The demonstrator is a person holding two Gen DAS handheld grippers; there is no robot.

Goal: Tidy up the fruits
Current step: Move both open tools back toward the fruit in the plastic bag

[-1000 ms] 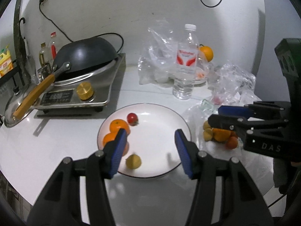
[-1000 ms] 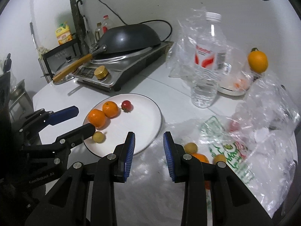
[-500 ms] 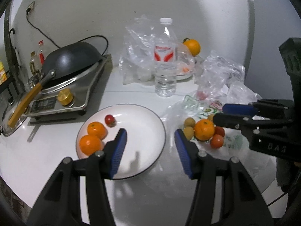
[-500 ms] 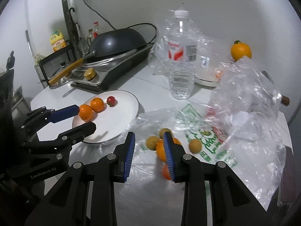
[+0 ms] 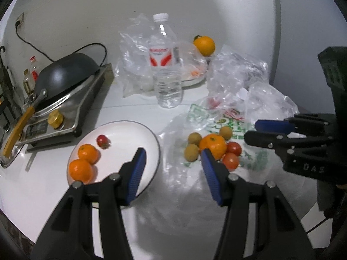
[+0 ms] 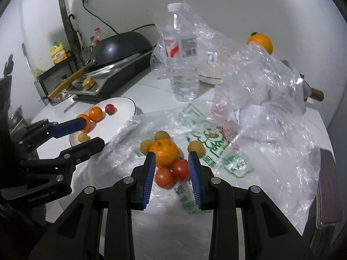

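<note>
Right wrist view: both empty, right gripper point(image 6: 171, 164) and left gripper point(image 5: 172, 162) gape near tomatoes point(image 6: 172, 173).

The right gripper point(image 6: 171, 164) hung with its blue pads spread over two tomatoes point(image 6: 172, 173) and a tangerine point(image 6: 165, 151) on the printed plastic bag point(image 6: 208, 138), while the left gripper point(image 6: 86, 133) (also parted) reached over the white plate point(image 6: 121, 112).
</note>
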